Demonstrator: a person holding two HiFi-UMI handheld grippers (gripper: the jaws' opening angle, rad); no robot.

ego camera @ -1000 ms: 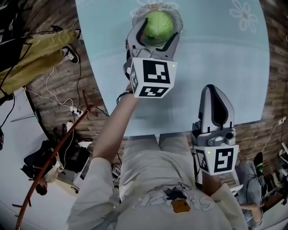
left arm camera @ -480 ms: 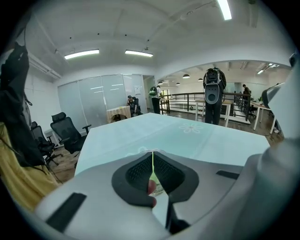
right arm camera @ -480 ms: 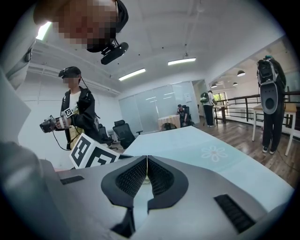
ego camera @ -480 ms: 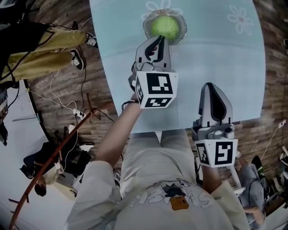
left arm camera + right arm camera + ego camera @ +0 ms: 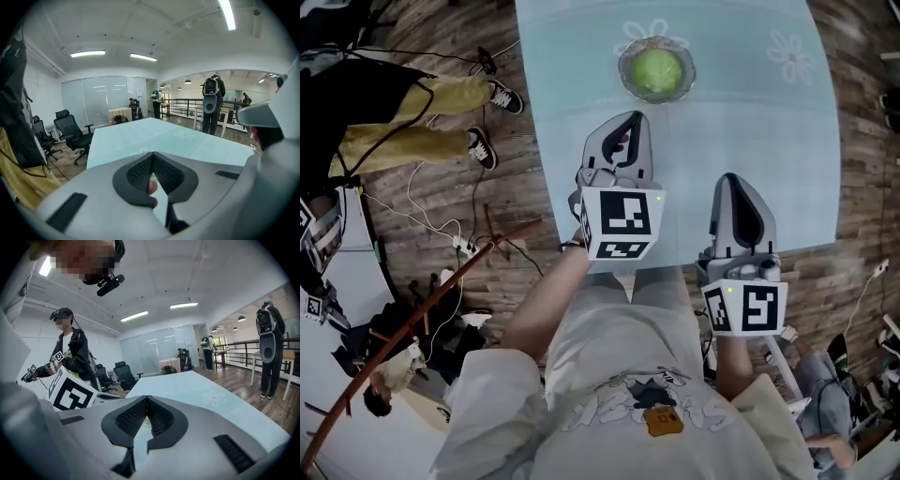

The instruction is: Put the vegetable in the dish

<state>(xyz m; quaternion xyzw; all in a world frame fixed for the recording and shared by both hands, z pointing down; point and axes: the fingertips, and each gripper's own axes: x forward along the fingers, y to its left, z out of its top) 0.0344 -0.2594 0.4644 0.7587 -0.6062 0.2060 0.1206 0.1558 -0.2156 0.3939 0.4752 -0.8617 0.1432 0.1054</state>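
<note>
A round green cabbage [image 5: 656, 70] lies in a clear glass dish [image 5: 627, 58] at the far side of the pale blue table [image 5: 759, 112]. My left gripper [image 5: 632, 119] hovers over the table a short way nearer to me than the dish, apart from it, jaws shut with nothing between them. In the left gripper view the black pads [image 5: 140, 171] meet at the tip and the left gripper [image 5: 153, 153] points across the bare tablecloth. My right gripper [image 5: 732, 180] hangs near the table's front edge, also shut and empty, and the right gripper [image 5: 146, 398] shows its pads closed.
Flower prints mark the cloth [image 5: 791, 56]. A person's legs in yellow trousers [image 5: 431, 141] and cables [image 5: 459, 246] lie on the wooden floor at left. Office chairs [image 5: 70, 131] and a standing person [image 5: 212, 101] are beyond the table. Another person [image 5: 70, 352] stands to the left.
The left gripper let go of the cabbage in the dish, closed its jaws and drew back toward me. The right gripper stayed near the front edge.
</note>
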